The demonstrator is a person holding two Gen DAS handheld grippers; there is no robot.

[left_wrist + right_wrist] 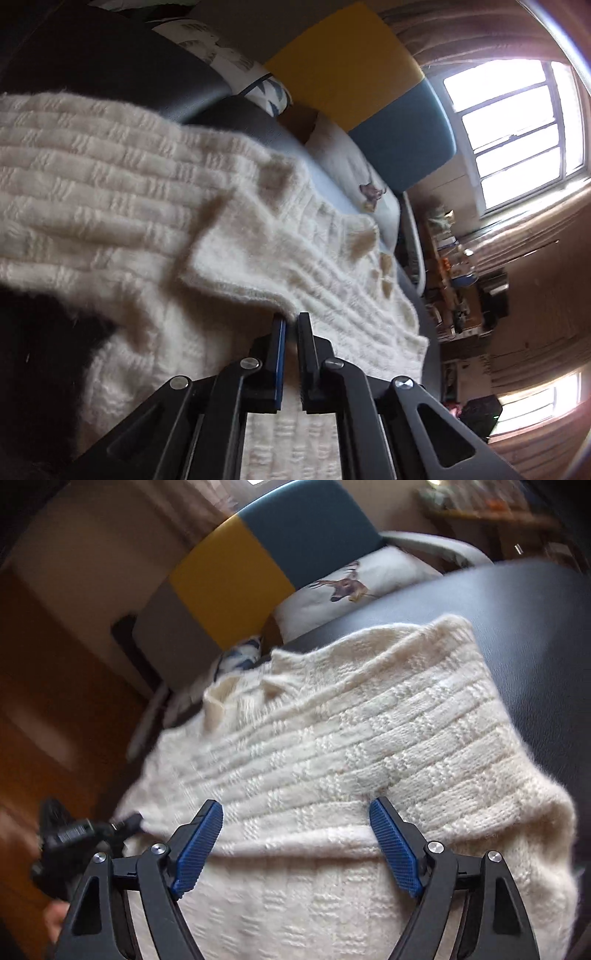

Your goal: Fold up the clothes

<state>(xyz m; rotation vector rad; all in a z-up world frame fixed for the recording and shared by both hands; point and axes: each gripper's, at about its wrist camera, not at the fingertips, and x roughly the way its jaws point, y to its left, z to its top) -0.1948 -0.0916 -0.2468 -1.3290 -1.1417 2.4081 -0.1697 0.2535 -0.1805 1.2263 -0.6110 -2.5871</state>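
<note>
- Left tongs (291, 317) are nearly closed, pinching the edge of a cream knit flap of the sweater (155, 192); only a thin slot shows between the jaws, with wool drawn into it.
- Right tongs (295, 812) stand wide apart, empty, hovering just above the sweater (351, 738) and gripping nothing.
- Sweater lies across a dark padded surface (535, 627) that looks like a couch seat or ottoman, reaching its near edge; I cannot tell whether any of it hangs over.
- Risk, as I judge it: the pinch holds only the edge of the flap, so a quick pull could slip the fuzzy wool out or drag the whole garment off the slick surface, since the other tongs are not pinning it.
- Risk: loose knit could stretch or snag on the ribbed blue pads (199, 849).
- Fabric is thick, fuzzy, banded in basket-weave ribs, already doubled in soft, bulky folds that are uneven at the far side.
</note>
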